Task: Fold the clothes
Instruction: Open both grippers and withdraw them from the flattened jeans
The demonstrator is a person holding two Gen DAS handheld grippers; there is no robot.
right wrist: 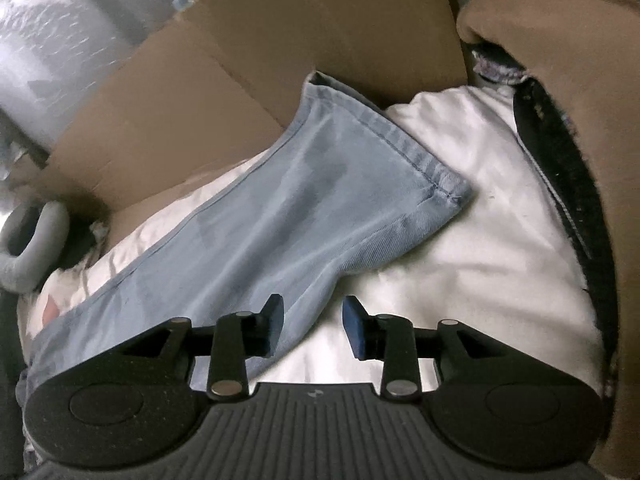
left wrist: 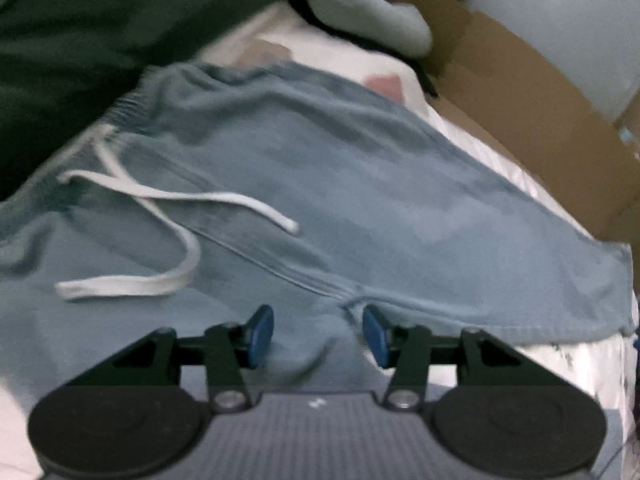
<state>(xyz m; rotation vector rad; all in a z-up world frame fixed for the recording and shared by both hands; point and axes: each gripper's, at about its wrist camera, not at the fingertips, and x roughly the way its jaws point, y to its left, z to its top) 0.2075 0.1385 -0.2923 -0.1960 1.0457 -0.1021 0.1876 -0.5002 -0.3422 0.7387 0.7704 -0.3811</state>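
Light blue drawstring trousers (left wrist: 320,184) lie spread on a white sheet (left wrist: 500,160), waistband at the upper left, a white cord (left wrist: 176,200) loose across the front. My left gripper (left wrist: 318,334) hovers over the crotch seam, jaws apart, fabric below but not pinched. In the right wrist view one trouser leg (right wrist: 280,208) runs up to its hemmed cuff (right wrist: 400,136) on the white sheet (right wrist: 480,220). My right gripper (right wrist: 314,324) hangs above the leg's lower edge, open, with nothing between the pads.
A brown cardboard box (right wrist: 240,60) stands along the far side of the bed, cardboard box (left wrist: 520,92) too. A dark green garment (left wrist: 80,40) and a grey one (left wrist: 368,4) lie beyond the waistband. A tan cloth (right wrist: 580,80) and a dark strip (right wrist: 560,168) border the right.
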